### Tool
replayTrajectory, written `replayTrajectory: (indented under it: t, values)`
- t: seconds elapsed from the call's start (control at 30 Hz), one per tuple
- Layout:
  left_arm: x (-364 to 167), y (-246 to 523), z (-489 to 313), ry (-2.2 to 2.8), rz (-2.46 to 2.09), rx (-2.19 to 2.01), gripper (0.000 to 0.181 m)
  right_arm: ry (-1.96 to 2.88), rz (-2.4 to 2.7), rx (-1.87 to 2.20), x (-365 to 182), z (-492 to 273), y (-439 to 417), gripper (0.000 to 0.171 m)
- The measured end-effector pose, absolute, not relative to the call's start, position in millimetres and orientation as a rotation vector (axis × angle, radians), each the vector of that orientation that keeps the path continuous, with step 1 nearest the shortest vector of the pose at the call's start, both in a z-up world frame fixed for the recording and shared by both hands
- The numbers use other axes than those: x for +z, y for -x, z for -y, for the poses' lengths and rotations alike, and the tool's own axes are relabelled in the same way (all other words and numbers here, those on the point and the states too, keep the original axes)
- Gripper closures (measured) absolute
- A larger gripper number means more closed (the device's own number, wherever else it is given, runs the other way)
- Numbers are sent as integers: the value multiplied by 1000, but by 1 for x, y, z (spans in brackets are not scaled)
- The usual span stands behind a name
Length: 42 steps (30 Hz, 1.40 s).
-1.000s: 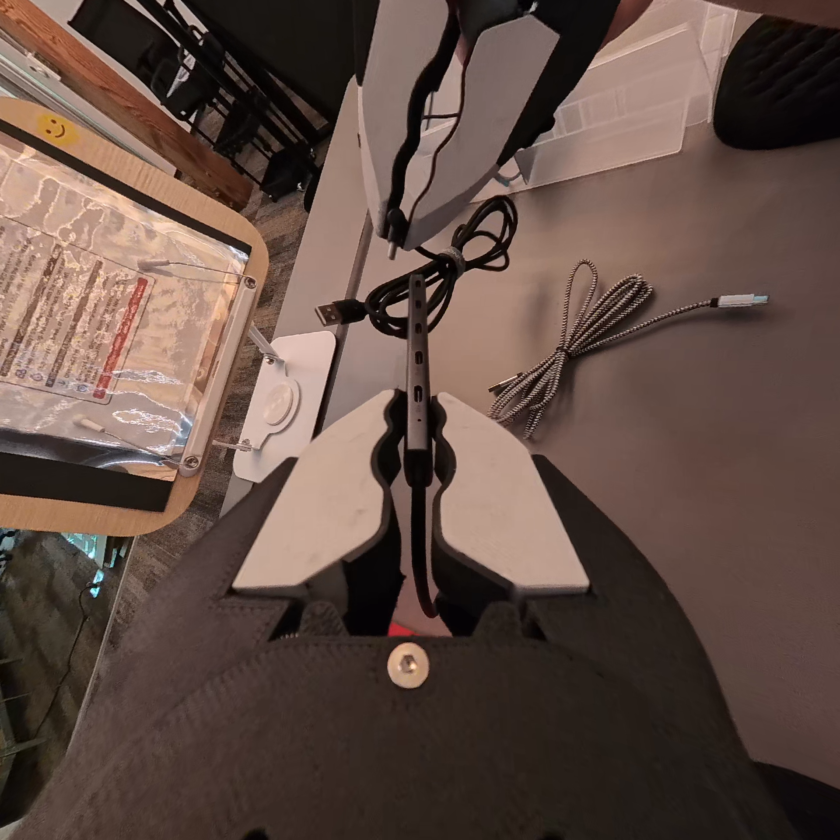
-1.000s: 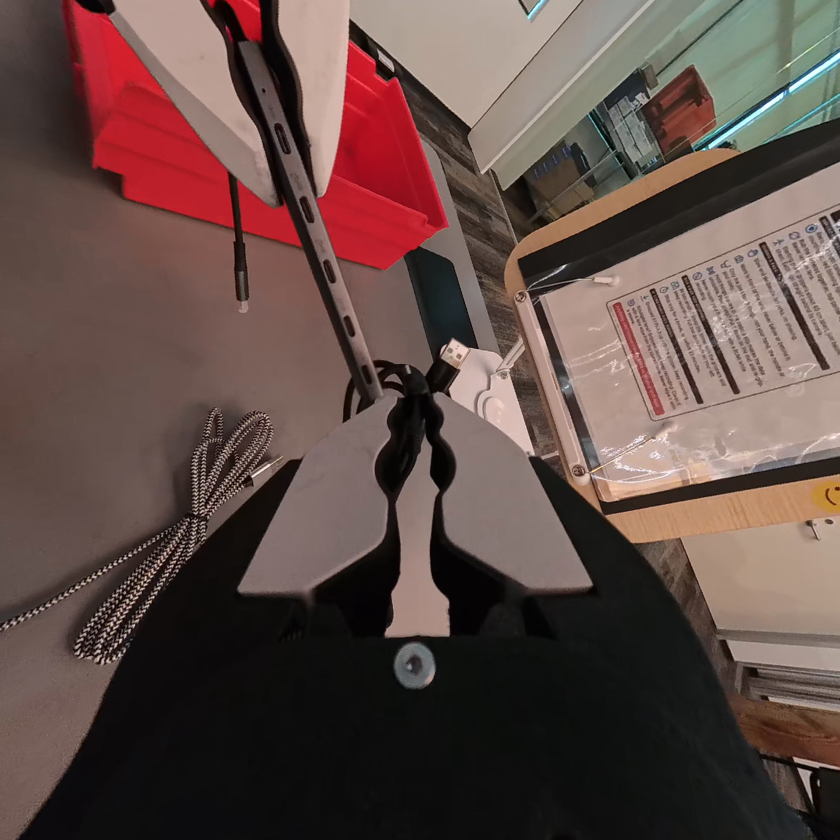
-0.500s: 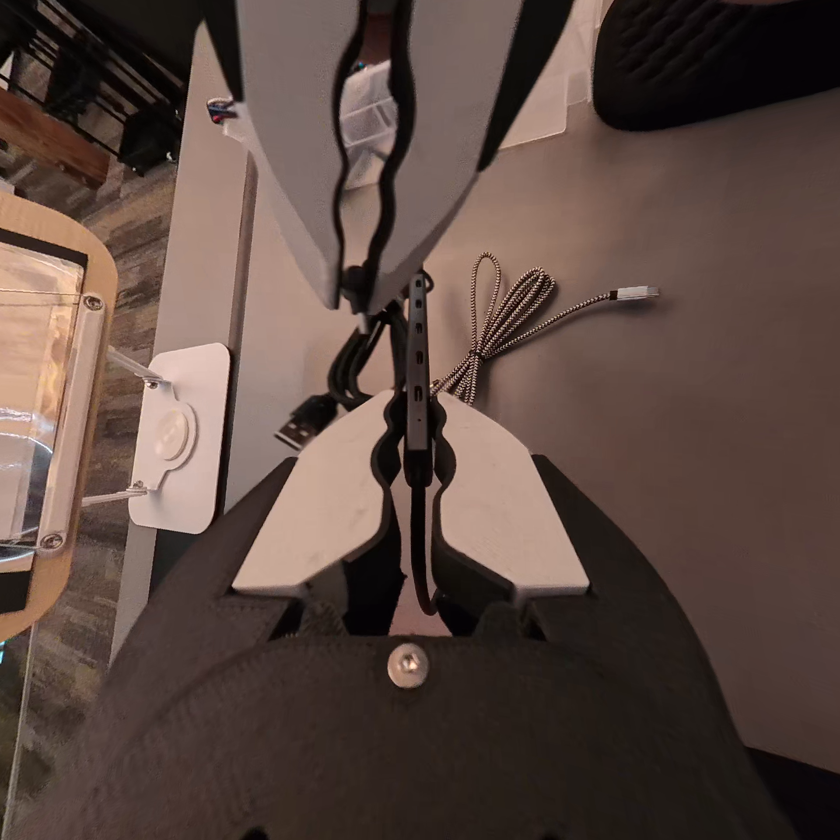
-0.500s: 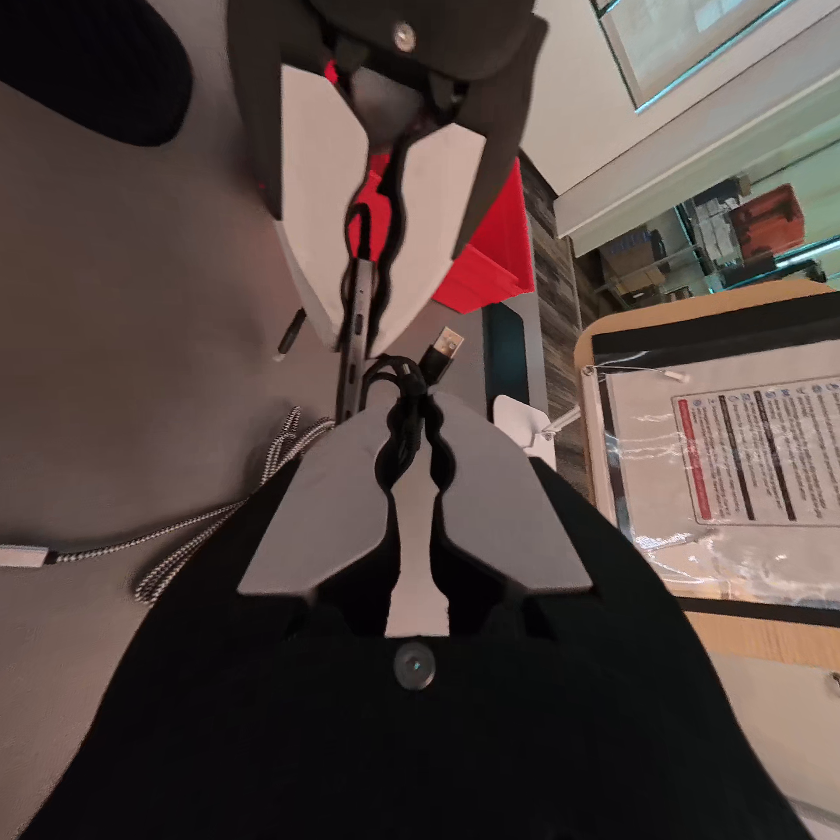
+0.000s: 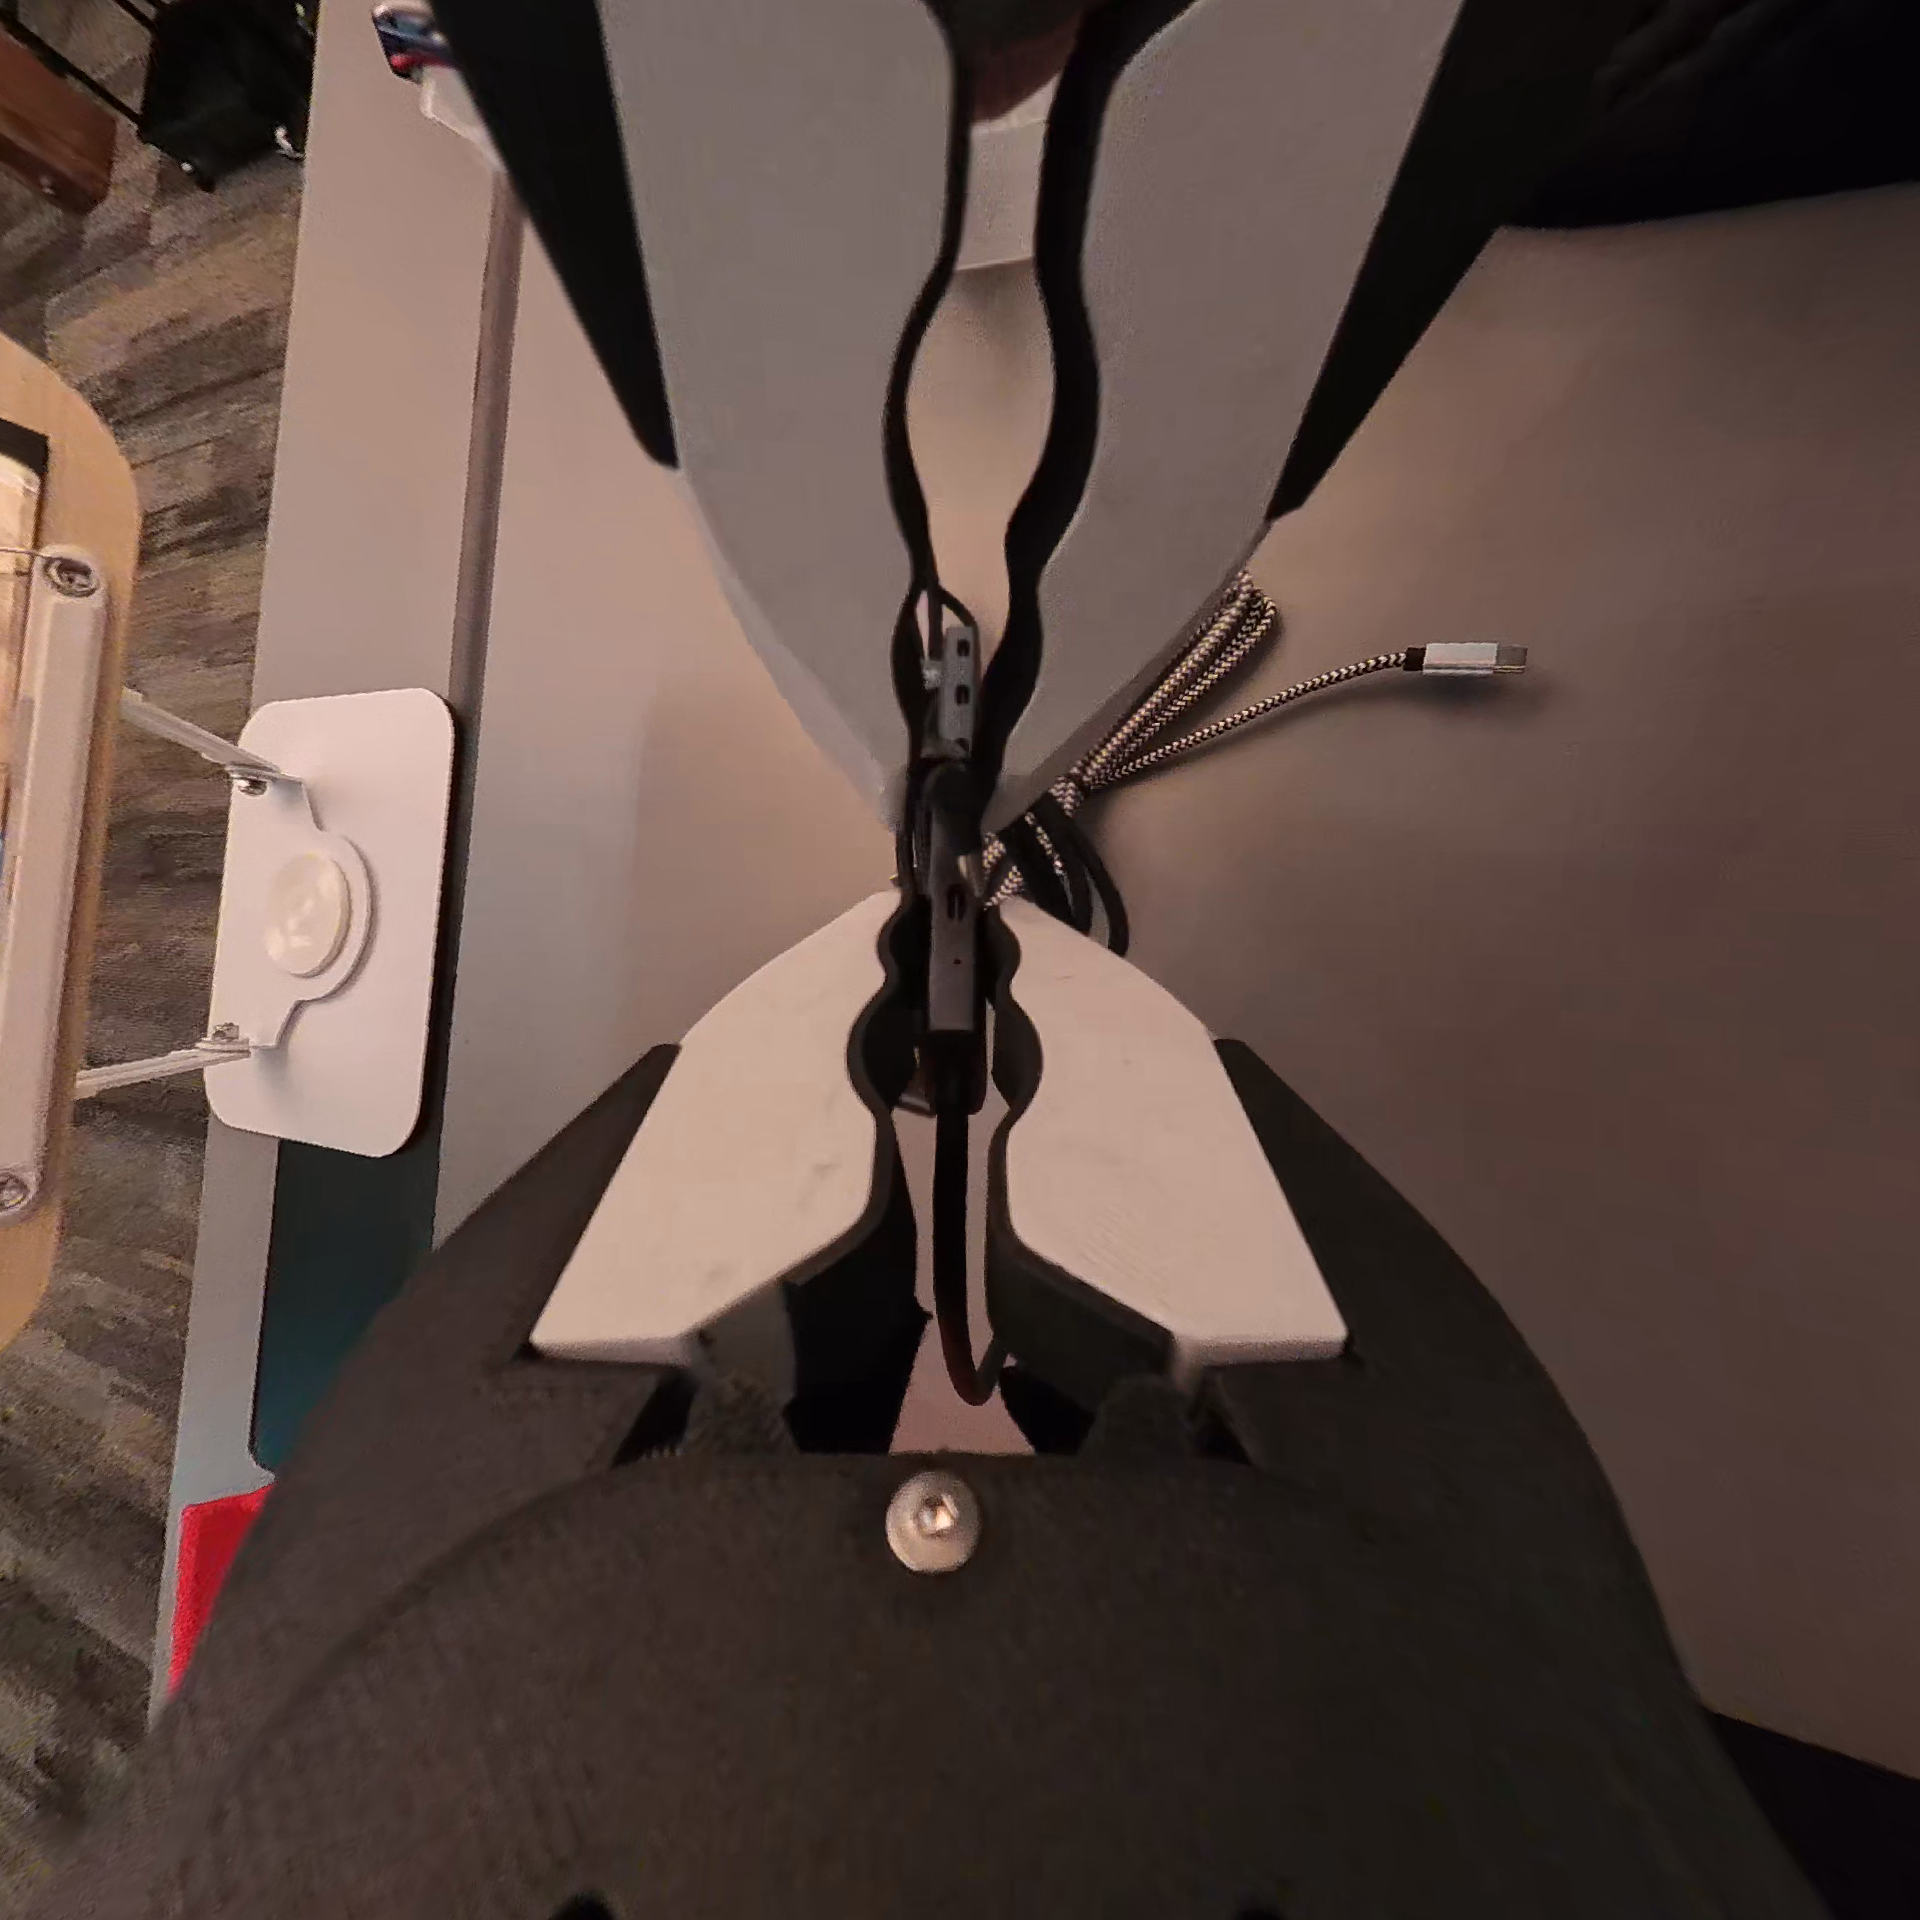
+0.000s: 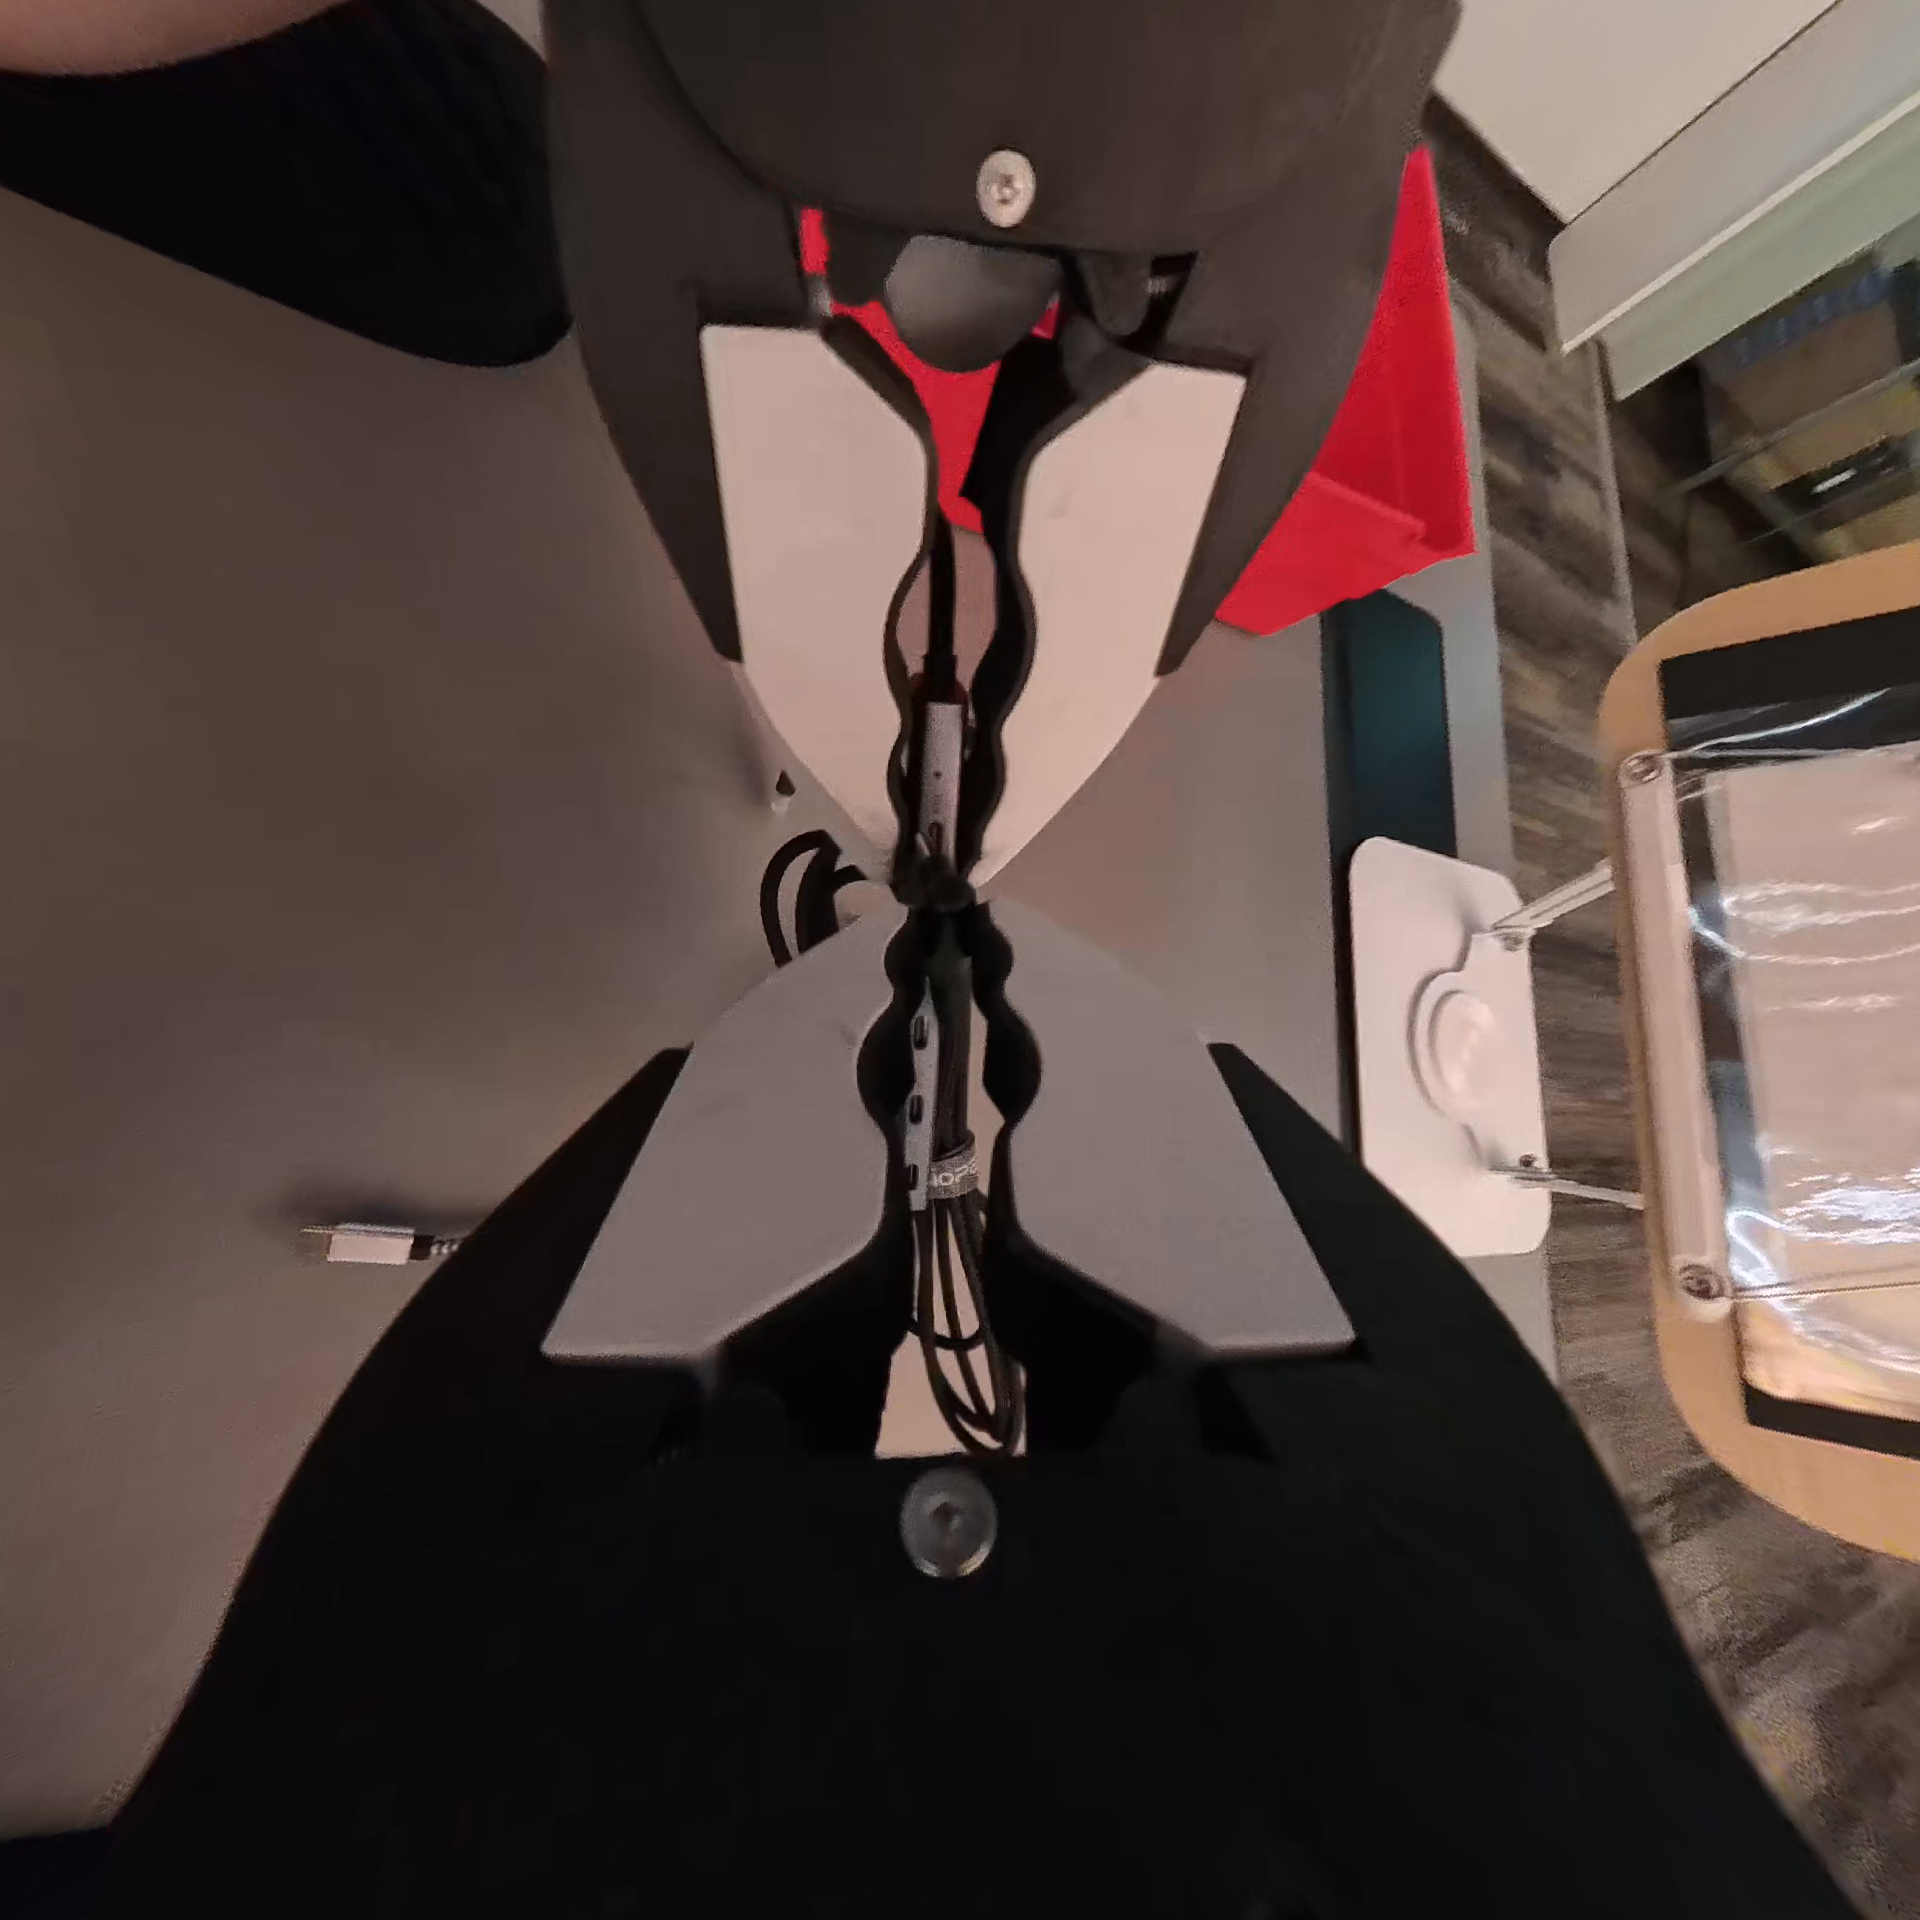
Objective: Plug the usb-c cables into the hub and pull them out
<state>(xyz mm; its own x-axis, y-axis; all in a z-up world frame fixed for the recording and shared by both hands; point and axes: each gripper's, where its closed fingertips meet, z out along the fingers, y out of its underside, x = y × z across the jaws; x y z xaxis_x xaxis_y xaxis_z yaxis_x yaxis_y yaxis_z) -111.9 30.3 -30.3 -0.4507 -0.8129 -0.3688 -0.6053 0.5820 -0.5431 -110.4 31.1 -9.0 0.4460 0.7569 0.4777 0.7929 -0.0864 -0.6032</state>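
I have the left gripper (image 5: 951, 914) clamped on the hub (image 5: 953, 961), edge-on to expose its ports, and the right gripper (image 6: 940, 925) pinching the black cable (image 6: 951, 987), tip-to-tip for insertion.

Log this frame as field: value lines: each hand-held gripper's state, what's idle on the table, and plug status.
left hand-held gripper: shut on slim grey metal usb hub
right hand-held gripper: shut on bundled black cable
alignment: tips facing, almost touching, hub reaching between the right one's fingers
idle: black-and-white braided cable with silver plug, lying on grey tabletop
background: red plastic bin
plug status: hidden at the tips
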Motion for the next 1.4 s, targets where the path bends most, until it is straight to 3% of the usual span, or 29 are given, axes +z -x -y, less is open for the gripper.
replayTrajectory:
  t: [1.03, 1.4]
  values:
    - [-43, 110, -28, 1303, -2267, -541, 172, 1970, 1287, -29, -24, -34, 105, 162]
    - [0, 133, -38, 1212, -2165, -692, 172, 2046, 1130, 85, -20, -38, 60, 162]
